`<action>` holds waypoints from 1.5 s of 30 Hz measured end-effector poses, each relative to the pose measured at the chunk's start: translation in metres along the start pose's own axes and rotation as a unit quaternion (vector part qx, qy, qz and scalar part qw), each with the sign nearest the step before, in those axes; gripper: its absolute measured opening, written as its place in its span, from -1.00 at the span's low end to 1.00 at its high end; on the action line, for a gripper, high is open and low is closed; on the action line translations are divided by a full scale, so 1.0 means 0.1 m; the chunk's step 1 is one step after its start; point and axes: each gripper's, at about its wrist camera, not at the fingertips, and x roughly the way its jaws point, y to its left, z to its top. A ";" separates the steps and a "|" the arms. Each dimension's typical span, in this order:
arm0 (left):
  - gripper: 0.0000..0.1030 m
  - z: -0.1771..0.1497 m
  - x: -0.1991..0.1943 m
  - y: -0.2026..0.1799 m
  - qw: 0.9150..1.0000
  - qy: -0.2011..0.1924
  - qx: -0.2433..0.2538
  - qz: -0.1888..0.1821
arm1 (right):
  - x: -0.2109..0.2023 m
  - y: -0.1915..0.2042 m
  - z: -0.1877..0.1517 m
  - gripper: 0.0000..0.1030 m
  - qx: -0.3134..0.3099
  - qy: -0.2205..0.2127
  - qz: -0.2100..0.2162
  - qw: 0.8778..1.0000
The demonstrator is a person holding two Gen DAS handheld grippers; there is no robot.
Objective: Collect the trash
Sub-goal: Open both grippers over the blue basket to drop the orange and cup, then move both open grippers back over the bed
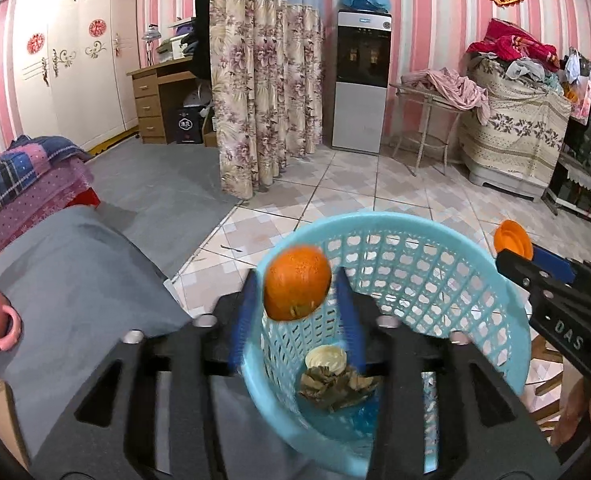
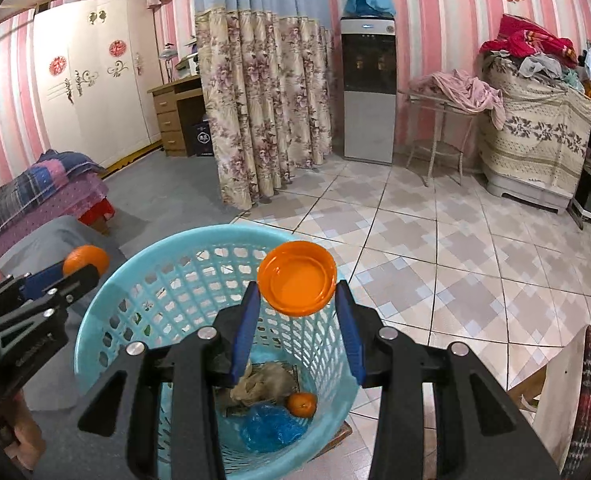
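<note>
Left gripper [image 1: 297, 280]: jaws spread, round orange fruit peel [image 1: 297, 283] between pads over light-blue plastic lattice basket [image 1: 427, 236], contact unclear; light, curved, slick skin, take across widest part. Right gripper [image 2: 297, 280] clamps orange plastic lid [image 2: 296, 277] by rim above basket; stiff, light, smooth.

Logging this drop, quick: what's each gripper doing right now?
Left gripper: open, round orange fruit loose between its jaws above the blue plastic basket.
Right gripper: closed on round orange plastic lid.
</note>
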 end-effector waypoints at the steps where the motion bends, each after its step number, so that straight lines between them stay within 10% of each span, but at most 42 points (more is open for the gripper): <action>1: 0.29 0.02 -0.01 -0.01 1.000 -0.005 0.001 0.009 | 0.00 -0.01 0.00 -0.24 0.002 0.000 0.001 1.000; 18: 0.80 -0.16 -0.50 0.91 0.994 -0.005 -0.053 0.094 | 0.06 0.43 -0.07 -0.22 -0.015 0.008 0.014 1.000; 21: 0.85 -0.21 -0.64 1.06 0.992 -0.010 -0.067 0.107 | 0.05 0.47 -0.06 0.45 -0.013 0.000 0.020 1.000; 28: 0.86 -0.29 -0.91 1.33 0.988 -0.024 -0.097 0.121 | -0.08 0.63 -0.01 0.78 -0.031 -0.019 0.017 0.999; 45: 0.89 -0.63 -1.39 1.75 0.979 -0.027 -0.112 0.170 | -0.34 1.18 -0.06 0.85 -0.069 -0.028 0.037 0.997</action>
